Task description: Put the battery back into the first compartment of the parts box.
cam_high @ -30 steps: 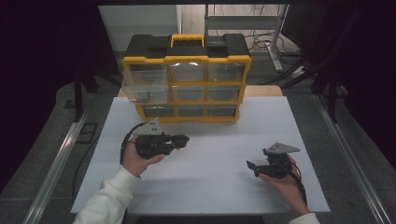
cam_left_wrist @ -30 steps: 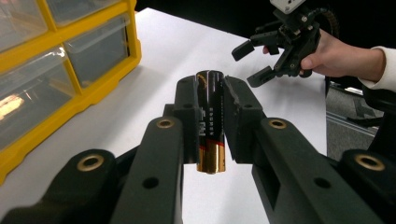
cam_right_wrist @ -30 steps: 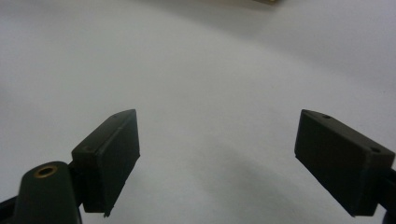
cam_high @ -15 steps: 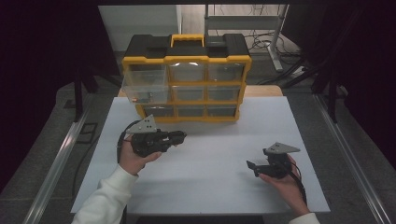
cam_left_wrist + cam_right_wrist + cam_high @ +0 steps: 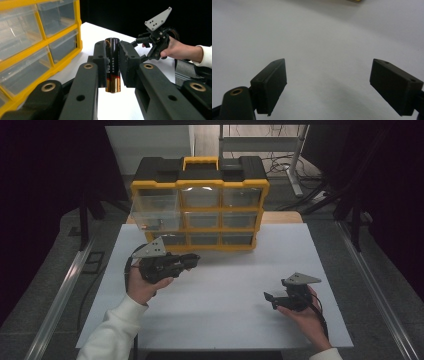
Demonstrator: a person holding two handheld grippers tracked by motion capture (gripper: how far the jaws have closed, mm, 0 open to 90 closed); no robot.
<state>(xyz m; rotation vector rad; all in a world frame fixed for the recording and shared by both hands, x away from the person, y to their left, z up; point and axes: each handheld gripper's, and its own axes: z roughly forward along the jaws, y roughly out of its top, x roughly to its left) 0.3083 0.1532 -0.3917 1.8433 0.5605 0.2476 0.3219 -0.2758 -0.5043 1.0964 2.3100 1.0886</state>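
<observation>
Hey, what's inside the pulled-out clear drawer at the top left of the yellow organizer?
The drawer looks mostly empty, with a few small dark bits near its bottom, too small to tell. The left tool grips a battery in front; the organizer's other drawers are closed.

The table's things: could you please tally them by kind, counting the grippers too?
Battery: 1
Drawer cabinet: 1
Grippers: 2, the left gripper shut on the battery and the right gripper open
Total: 4
</observation>
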